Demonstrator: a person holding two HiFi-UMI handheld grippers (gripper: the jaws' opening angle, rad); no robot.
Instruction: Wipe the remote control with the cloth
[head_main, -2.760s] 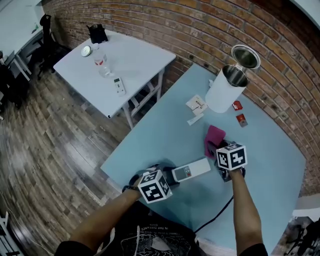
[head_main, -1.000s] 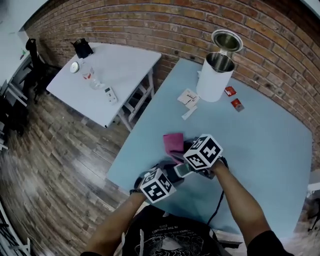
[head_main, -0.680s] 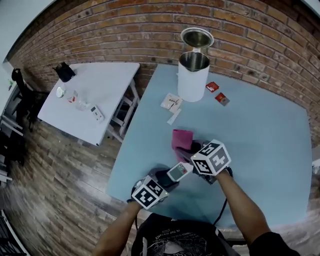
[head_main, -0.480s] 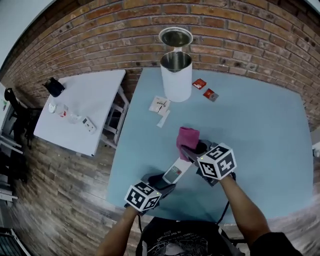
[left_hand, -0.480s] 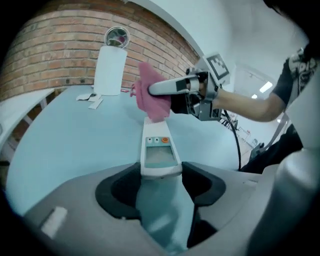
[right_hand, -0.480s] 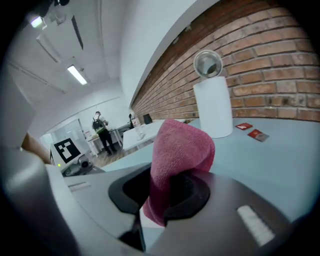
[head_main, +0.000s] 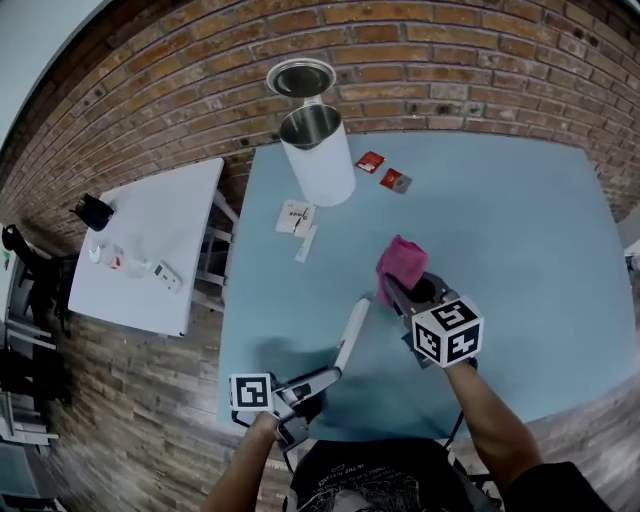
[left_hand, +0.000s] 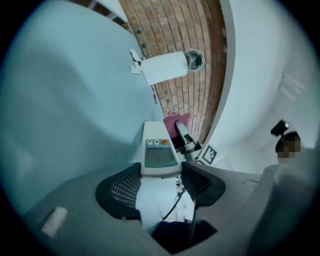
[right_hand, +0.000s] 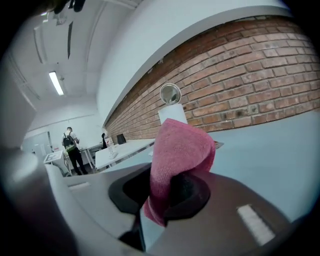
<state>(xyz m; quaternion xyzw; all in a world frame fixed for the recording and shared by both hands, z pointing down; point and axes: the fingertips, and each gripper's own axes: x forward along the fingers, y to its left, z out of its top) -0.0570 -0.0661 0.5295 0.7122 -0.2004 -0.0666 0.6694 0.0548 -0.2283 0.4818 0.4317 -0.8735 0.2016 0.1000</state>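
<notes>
Brick wall (head_main: 450, 60): we see it running behind the far edges of both tabletops.
Wooden floor (head_main: 100, 420): it lies on the left of our head view, around the white tabletop.
Blue tabletop (head_main: 520, 200): it fills the middle of our head view, and both our grippers hang over its near half.
White tabletop (head_main: 140, 270): it stands left of the blue one and apart from it, with a few small items that we cannot make out.
Canister (head_main: 320, 160): white and upright near the wall, with its round lid (head_main: 300, 77) swung open above it.
Right gripper (head_main: 405, 292): we see its jaws clamped on the cloth (head_main: 400, 262), which stands up out of them.
Left gripper (head_main: 325, 378): its jaws are closed on the near end of the remote control (head_main: 350, 335), with a pad pressing on each long side.
Remote control (left_hand: 159, 155): white and long, with its screen and buttons facing the left gripper's camera. We hold it clear above the blue tabletop near the front edge, with its shadow beneath. Its far end points toward the cloth, and the head view shows a small gap between them.
Cloth (right_hand: 180, 150): pink, folded over, pinched at its lower part.
Card (head_main: 293, 217): white, flat, just in front of the canister, with a small white strip (head_main: 305, 243) beside it.
Packets (head_main: 370, 162): two red ones, right of the canister, near each other.
</notes>
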